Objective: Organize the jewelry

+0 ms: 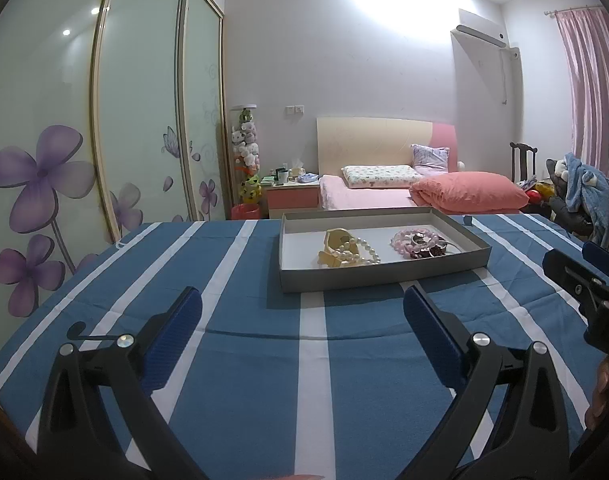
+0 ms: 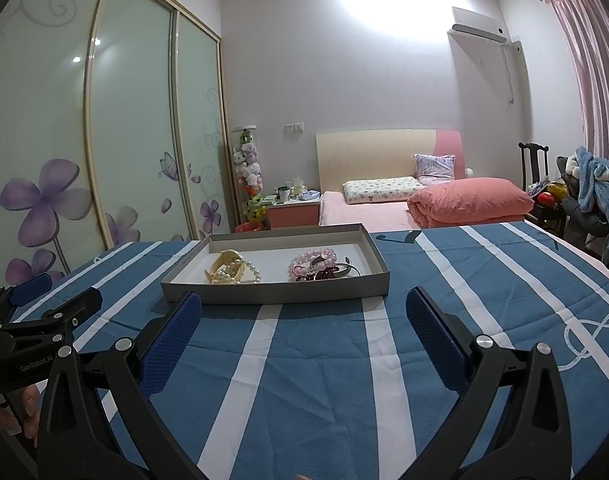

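A shallow grey tray (image 1: pixel 380 274) (image 2: pixel 276 294) sits on the blue and white striped cloth. It holds a pearl bracelet with a cream bangle (image 1: pixel 346 254) (image 2: pixel 230 270) on the left, and a pink bead bracelet (image 1: pixel 414 240) (image 2: pixel 310 262) with dark red beads and a silver bangle on the right. My left gripper (image 1: pixel 302 304) is open and empty, a little short of the tray's near wall. My right gripper (image 2: pixel 304 306) is open and empty, near the tray's near wall. Each gripper shows at the edge of the other's view: the right (image 1: pixel 584 276), the left (image 2: pixel 44 292).
The striped table (image 1: pixel 244 360) (image 2: pixel 484 300) ends just behind the tray. Beyond it stand a bed with pink bedding (image 1: pixel 464 194), a nightstand (image 1: pixel 292 194), a sliding wardrobe (image 1: pixel 104 120) at left and a chair with clothes (image 1: pixel 580 196) at right.
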